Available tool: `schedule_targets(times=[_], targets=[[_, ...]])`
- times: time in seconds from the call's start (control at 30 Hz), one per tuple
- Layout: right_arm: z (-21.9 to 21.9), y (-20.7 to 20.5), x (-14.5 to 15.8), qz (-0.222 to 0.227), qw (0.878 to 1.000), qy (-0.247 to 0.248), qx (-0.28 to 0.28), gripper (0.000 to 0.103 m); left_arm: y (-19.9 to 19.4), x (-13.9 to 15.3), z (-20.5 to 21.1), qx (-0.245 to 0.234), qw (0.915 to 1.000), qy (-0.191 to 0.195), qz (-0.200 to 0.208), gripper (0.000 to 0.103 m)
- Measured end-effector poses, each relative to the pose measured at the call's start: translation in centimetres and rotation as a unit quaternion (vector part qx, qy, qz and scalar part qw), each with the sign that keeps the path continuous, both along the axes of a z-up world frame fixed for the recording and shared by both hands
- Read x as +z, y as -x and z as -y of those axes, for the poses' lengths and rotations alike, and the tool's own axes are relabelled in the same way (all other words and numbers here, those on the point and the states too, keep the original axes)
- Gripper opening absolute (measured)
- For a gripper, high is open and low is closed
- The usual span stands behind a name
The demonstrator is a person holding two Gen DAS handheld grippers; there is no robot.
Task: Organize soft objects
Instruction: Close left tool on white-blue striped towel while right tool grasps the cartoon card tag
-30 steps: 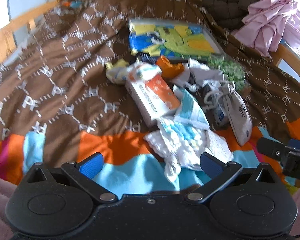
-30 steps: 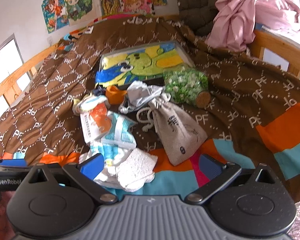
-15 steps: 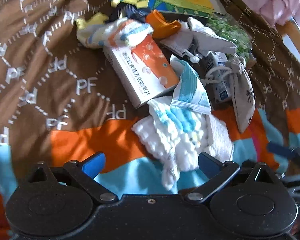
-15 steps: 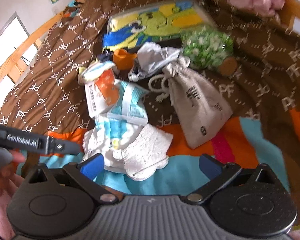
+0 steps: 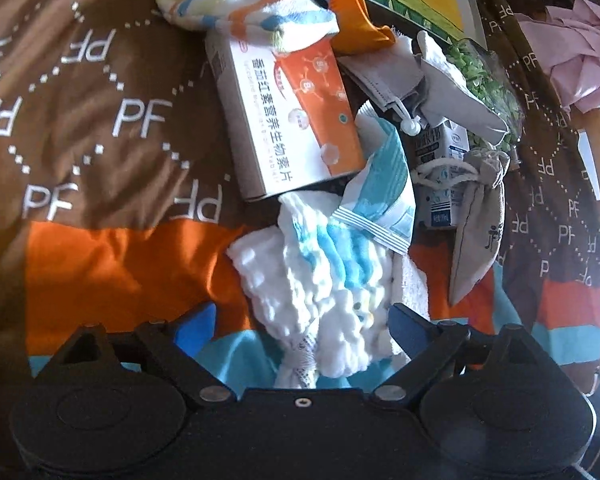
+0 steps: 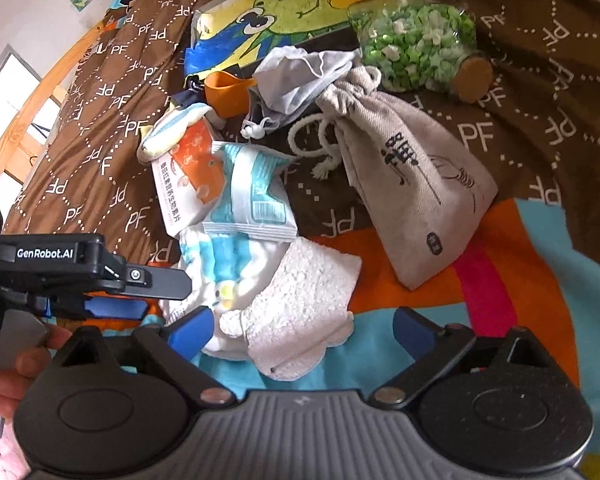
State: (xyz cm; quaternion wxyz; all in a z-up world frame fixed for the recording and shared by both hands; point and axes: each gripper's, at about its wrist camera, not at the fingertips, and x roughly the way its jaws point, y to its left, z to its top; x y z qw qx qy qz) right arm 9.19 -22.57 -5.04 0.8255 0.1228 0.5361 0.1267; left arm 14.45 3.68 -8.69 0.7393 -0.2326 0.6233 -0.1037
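Cloth (image 5: pixel 324 292) between closing left fingers (image 5: pixel 196 326), unpinched.

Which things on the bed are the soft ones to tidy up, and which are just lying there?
Soft things for the job:
- white and blue cloth
- white towel
- striped sock
- beige drawstring bag
- grey pouch

Just lying about:
- orange and white box
- jar of green bits
- cartoon picture board
- milk carton

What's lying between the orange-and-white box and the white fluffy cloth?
Right wrist view: a light-blue-and-white packet and a blue-striped white cloth lie between the box and the fluffy cloth.
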Motion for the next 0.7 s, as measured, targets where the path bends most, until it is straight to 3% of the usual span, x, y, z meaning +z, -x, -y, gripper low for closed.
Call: schedule_targets(times=[0.17, 0.3, 0.7], targets=[[-0.3, -0.1, -0.2, 0.002, 1.000, -0.010, 0.002, 0.096, -0.1, -0.5, -0.3, 0.026, 0.9986, 0.045, -0.010, 0.088], [-0.9, -0.1, -0.3, 0.005, 1.000, -0.013, 0.012, 0.093, -0.1, -1.2, -0.3, 0.035, 0.9965, 0.071, -0.028, 0.079], [-2.0, -0.4, -1.7, 0.000, 1.000, 0.011, 0.019, 0.083, 0.0, -2.9, -0.3, 0.052, 0.9939, 0.083, -0.052, 0.042]])
